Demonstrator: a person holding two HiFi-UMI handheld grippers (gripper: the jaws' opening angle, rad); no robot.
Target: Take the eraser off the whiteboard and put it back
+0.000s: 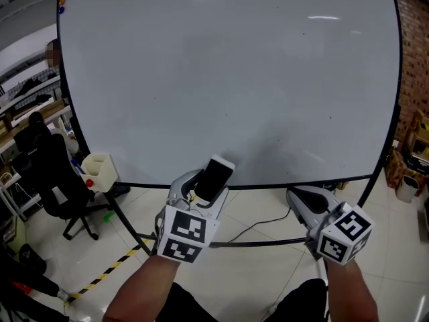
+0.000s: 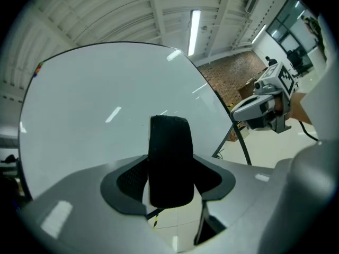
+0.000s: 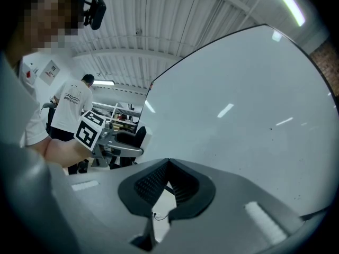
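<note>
Left gripper view: left tongs point(image 2: 170, 180) grip fuzzy black eraser point(image 2: 169, 152).

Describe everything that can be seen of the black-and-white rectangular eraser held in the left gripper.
The black-and-white rectangular eraser is a small block with rounded corners, with a white, plastic-looking shell and a black, felt-like face. It stands nearly upright, slightly tilted. The left gripper clamps its lower half between dark ribbed pads, and its upper half sticks out free. Nothing else is seen touching it. It appears to be off the white whiteboard, in front of the board's lower edge.
</note>
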